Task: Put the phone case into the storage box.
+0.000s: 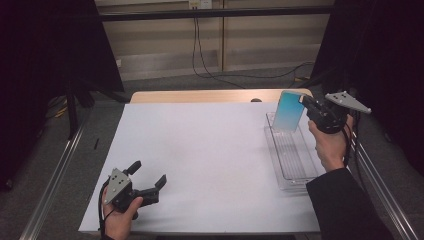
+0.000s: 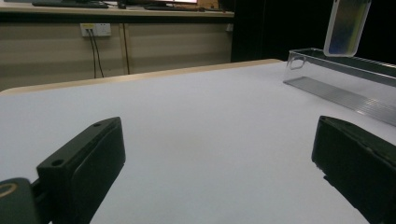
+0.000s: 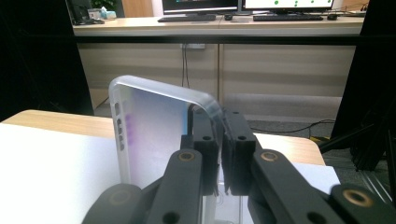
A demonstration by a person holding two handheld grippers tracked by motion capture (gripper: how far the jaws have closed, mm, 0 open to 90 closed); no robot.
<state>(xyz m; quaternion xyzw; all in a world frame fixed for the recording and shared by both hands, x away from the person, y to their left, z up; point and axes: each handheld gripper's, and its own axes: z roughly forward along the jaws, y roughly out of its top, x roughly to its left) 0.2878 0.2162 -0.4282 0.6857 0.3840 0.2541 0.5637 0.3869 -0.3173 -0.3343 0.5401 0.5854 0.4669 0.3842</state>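
A translucent phone case point(image 1: 289, 111) with a blue-to-pale tint hangs upright above the far end of a clear plastic tray point(image 1: 280, 165) at the table's right side. My right gripper point(image 1: 306, 103) is shut on the case's right edge; in the right gripper view the jaws pinch the case point(image 3: 154, 135) rim at the gripper point(image 3: 220, 154). My left gripper point(image 1: 149, 174) rests low near the front left of the white sheet, open, with nothing between its jaws point(image 2: 219, 158). From the left gripper view the case point(image 2: 347, 25) and tray point(image 2: 355, 77) appear far right.
A white sheet point(image 1: 200, 160) covers the wooden table point(image 1: 200, 96). Metal rails point(image 1: 55, 180) run along both sides. Black curtains stand left and right, and cables trail on the floor behind. A desk with monitors point(image 3: 201, 5) lies beyond.
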